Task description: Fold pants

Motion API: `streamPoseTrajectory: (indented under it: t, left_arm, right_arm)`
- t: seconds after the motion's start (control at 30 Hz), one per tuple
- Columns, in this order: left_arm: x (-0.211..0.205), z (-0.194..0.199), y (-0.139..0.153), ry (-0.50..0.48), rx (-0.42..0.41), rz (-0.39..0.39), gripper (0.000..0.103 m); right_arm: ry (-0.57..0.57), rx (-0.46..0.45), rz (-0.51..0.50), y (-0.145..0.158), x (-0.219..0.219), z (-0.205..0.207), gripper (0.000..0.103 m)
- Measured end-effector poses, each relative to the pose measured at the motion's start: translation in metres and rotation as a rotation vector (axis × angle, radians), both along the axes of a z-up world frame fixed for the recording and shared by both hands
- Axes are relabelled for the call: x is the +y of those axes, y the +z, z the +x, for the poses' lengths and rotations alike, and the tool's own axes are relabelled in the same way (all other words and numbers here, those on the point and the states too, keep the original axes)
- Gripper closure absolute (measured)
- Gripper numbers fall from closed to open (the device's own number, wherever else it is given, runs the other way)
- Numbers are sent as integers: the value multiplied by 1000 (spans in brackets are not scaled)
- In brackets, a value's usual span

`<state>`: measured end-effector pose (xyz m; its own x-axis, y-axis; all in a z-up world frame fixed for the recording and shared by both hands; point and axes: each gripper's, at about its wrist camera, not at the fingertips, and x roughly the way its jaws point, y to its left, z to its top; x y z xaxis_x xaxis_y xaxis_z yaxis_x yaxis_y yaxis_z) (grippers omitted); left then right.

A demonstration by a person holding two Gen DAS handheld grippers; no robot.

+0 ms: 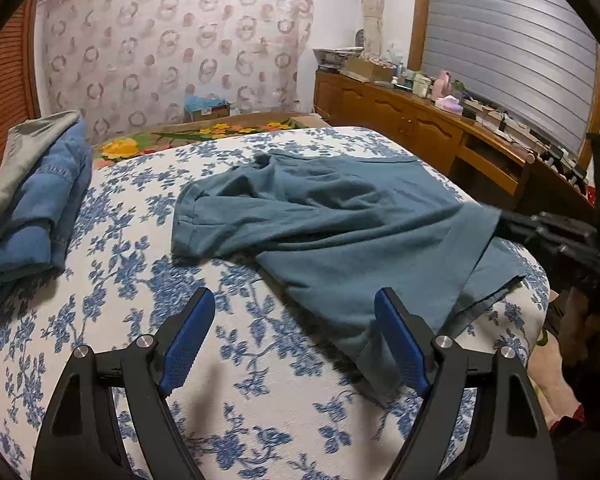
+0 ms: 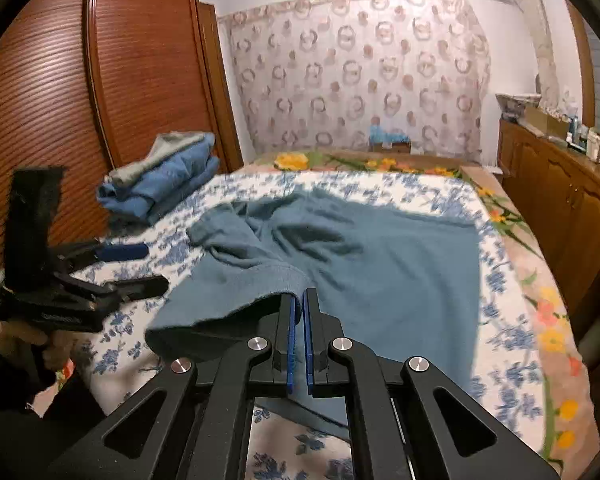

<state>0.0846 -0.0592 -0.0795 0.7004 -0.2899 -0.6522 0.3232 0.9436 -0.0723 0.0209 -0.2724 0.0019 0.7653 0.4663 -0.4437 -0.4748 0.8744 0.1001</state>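
Teal pants point(image 1: 340, 216) lie crumpled on the blue-flowered bedspread point(image 1: 140, 288), also seen in the right wrist view point(image 2: 380, 264). My left gripper point(image 1: 296, 312) is open and empty, just above the bed at the near edge of the pants. It also shows in the right wrist view point(image 2: 140, 264) at the left, open. My right gripper point(image 2: 299, 304) is shut on a hemmed edge of the pants and holds it lifted off the bed. In the left wrist view the right gripper point(image 1: 512, 224) enters from the right, pinching the cloth.
A stack of folded blue and grey clothes point(image 1: 32, 192) sits at the bed's far left point(image 2: 160, 180). A wooden wardrobe point(image 2: 80, 100) stands left of the bed. A cluttered wooden dresser point(image 1: 440, 120) runs along the right. A patterned curtain point(image 1: 172, 48) hangs behind.
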Motion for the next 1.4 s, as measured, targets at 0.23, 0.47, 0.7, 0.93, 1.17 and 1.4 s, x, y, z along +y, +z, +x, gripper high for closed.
streamPoseTrajectory:
  t: [0.23,0.47,0.7,0.93,1.17,1.4]
  left_arm:
    - [-21,3,8,-38,-13,10,20]
    - [-37,6,14,-65,-16,11,20]
    - [-44,5,11,-79,-10,19,20]
    - [-50,7,4,-81,9,30,20]
    - [-53,9,-2,-80,26,40,20]
    - [-48,9,-3,-68,26,37,20]
  right_arm:
    - [-43,-44,-7,6,-18,-18,99]
    - [-97,-43,-17,5,-22,-37,99]
    - [-141,-7,-25,-1,-30,-55,99]
    - [-162,75,-40,-15,-29,-57,99]
    - [-167,143,-54,-23,-25,-53,99]
    - [-187,127,-31,-10,-35,-53,99]
